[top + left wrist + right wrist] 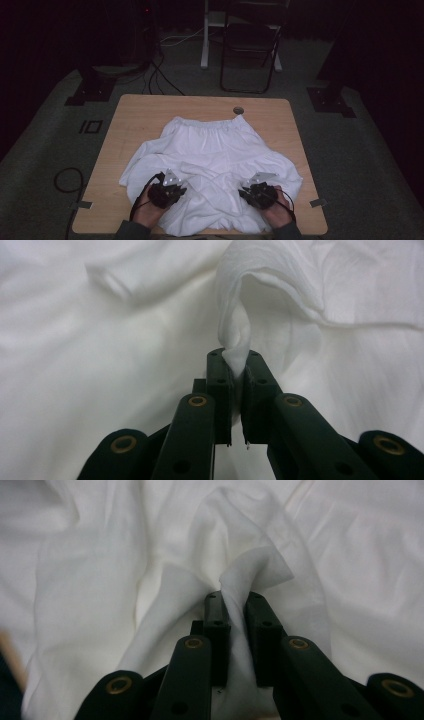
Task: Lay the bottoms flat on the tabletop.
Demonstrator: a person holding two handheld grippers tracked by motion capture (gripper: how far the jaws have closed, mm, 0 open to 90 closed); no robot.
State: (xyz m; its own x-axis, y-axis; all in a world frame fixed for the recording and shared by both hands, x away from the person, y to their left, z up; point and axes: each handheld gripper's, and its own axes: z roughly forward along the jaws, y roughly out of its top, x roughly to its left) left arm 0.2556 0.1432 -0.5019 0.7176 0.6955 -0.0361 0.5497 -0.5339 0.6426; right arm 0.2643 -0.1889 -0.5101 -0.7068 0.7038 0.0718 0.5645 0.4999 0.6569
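A white skirt (pixel 215 155) with a gathered waistband lies spread and rumpled on the wooden table (pixel 145 112), waistband at the far side. My left gripper (pixel 172 186) rests on its near left part. In the left gripper view the gripper (pixel 235 365) is shut on a pinched fold of the white skirt (pixel 235 325). My right gripper (pixel 252 189) sits on the near right part. In the right gripper view the gripper (pixel 235 607) is shut on another raised fold of the skirt (pixel 250 570). A hand holds each gripper near the table's front edge.
A small round hole (pixel 238 110) marks the table's far edge behind the waistband. A dark folding chair (pixel 250 50) and a white stand (pixel 206 35) are on the floor beyond. Cables (pixel 67 180) run over the carpet at the left.
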